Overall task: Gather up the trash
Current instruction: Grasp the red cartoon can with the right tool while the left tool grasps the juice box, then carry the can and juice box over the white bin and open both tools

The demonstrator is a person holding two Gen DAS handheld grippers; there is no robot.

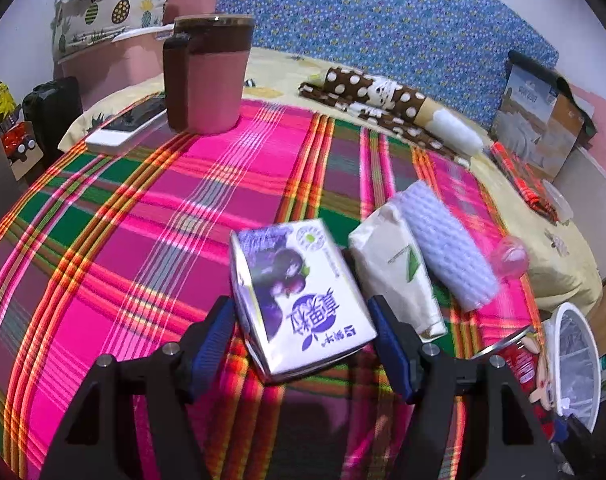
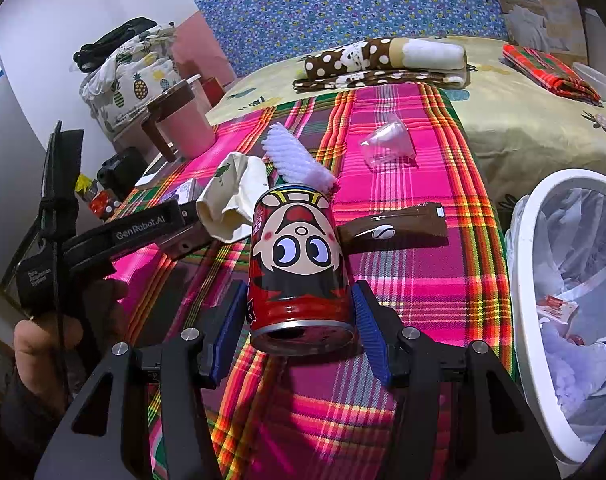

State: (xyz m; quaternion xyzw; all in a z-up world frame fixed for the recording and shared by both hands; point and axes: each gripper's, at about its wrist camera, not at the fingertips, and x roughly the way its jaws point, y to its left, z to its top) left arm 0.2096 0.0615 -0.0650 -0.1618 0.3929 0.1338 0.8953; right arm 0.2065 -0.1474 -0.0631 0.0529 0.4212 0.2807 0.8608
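Observation:
My left gripper is open, its blue pads close on either side of a purple-and-white drink carton that lies on the plaid cloth. A cream paper pouch, a white foam net sleeve and a clear plastic cup lie to its right. My right gripper is shut on a red can with a cartoon face, held just above the cloth with its base toward the camera. A brown wrapper lies behind the can. The white bin with a clear liner stands at the right and holds some trash.
A pink mug with a brown lid and a phone sit at the cloth's far left. A polka-dot rolled bundle and a folded plaid cloth lie farther back on the yellow sheet. A hand holds the left gripper's handle.

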